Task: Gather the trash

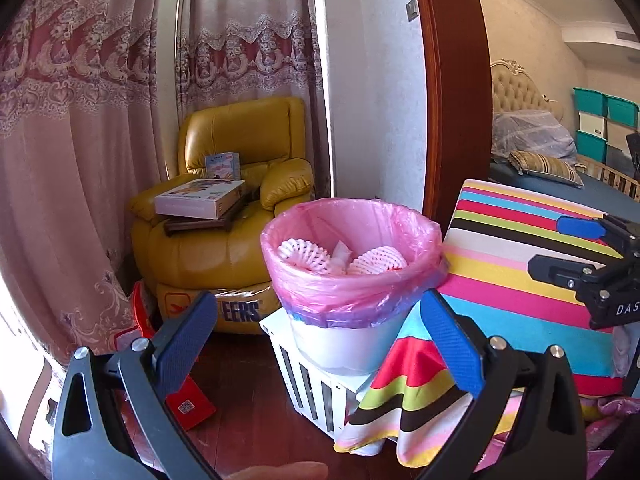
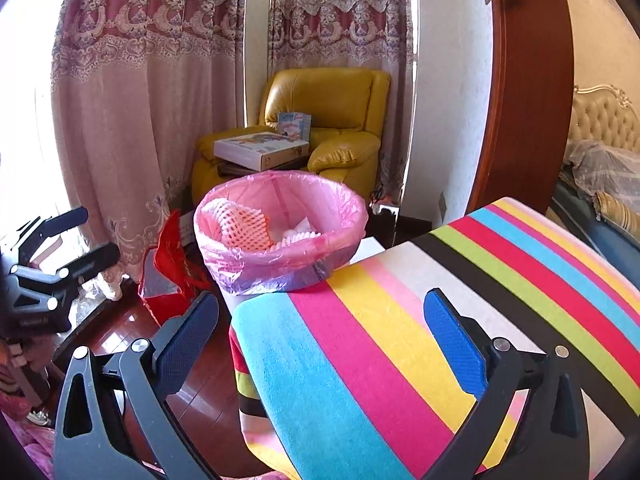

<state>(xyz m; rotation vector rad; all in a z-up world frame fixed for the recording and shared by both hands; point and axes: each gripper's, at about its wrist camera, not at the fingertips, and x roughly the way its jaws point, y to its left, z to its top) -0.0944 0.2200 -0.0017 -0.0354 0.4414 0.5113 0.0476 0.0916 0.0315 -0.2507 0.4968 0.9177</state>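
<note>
Closest in, the left hand-held gripper (image 1: pixel 316 344) has its blue pads spread wide apart and grasps nothing. The right hand-held gripper (image 2: pixel 324 344) is the same — wide apart, nothing between its pads — and it hangs over the striped cloth (image 2: pixel 400 320) that covers the surface.

Just past the cloth, at 12 o'clock from the left hand-held gripper, stands one white trash bin (image 1: pixel 348 344) on a white crate (image 1: pixel 304 376). It wears one pink bag (image 1: pixel 352 248), folded over the rim. The trash is inside: I count two white foam nets (image 1: pixel 376 264) and some crumpled white bits I cannot tell apart.

The foam nets look very light and squishy, so a soft pinch would do. The bag is thin, crinkly and likely slippery — it could rip. The best place to take hold is probably the folded edge at the rim.

At 10 o'clock on the floor lies one red bag (image 2: pixel 168 264). Farthest back sits one yellow armchair (image 1: pixel 236 184) with two boxes (image 1: pixel 200 198) on it.
</note>
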